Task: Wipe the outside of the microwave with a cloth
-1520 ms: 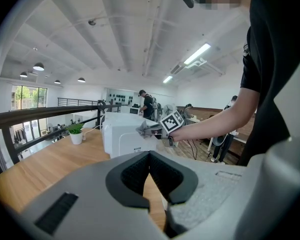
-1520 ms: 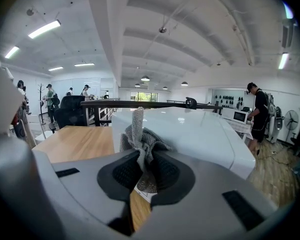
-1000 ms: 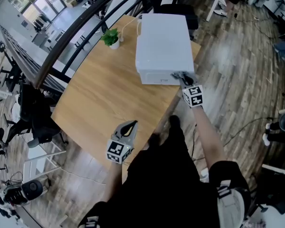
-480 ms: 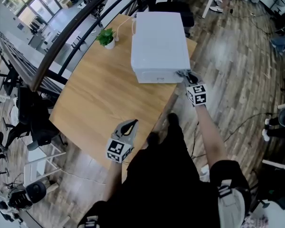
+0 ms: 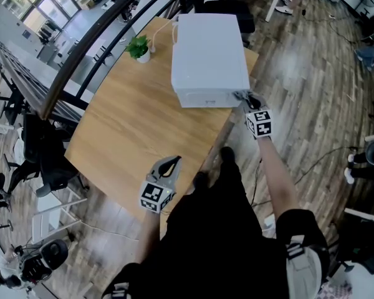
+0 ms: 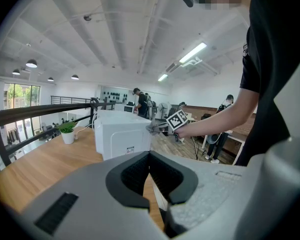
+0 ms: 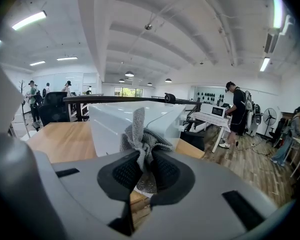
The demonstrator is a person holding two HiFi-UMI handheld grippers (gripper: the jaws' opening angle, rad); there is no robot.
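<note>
The white microwave (image 5: 209, 55) stands at the far right end of the wooden table (image 5: 131, 123). My right gripper (image 5: 240, 95) is at the near right corner of its side that faces me, shut on a grey knitted cloth (image 7: 140, 129), which lies against the white casing (image 7: 120, 119). The cloth bunches up between the pads (image 7: 125, 170). My left gripper (image 5: 174, 161) hovers over the table's near edge, well short of the microwave (image 6: 121, 134), shut with nothing in it. The left gripper view shows the right gripper (image 6: 157, 128) at that corner.
A small potted plant (image 5: 140, 47) sits left of the microwave, with a white cable behind it. A black railing (image 5: 81, 55) runs along the table's far left side. Black office chairs (image 5: 43, 148) stand to the left and beyond the microwave. Wood floor lies to the right.
The right gripper with the cloth has slid a little to the right along the microwave's near face, toward its corner. The left gripper has stayed put.
</note>
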